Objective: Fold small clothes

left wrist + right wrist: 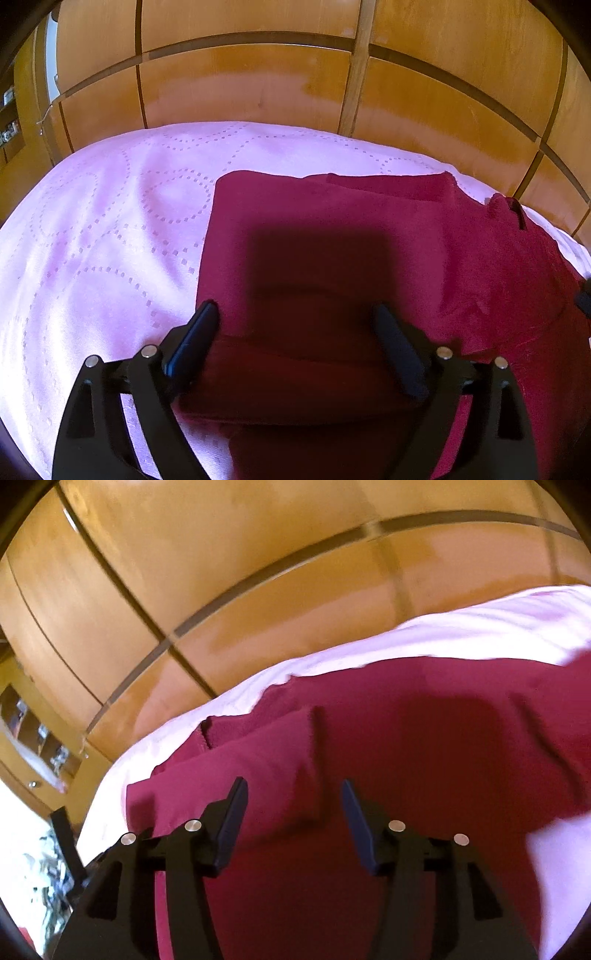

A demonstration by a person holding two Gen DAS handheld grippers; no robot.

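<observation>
While both tongs stand apart and empty, the left tongs (295, 325) straddle the red garment's (332, 240) near folded edge; the right tongs (291, 801) hover above it on the bed (92, 240).

The left gripper (295, 314) is matte black plastic with flat dark-blue fingers (192, 339). Round silver pins cap its linkage arms. The right gripper (293, 790) looks identical.

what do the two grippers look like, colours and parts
Both match. The left gripper and right gripper have matte black angular frames, round silver pins at the joints, and two flat dark blue-black fingers. No cables, markings or sleeves show.
</observation>
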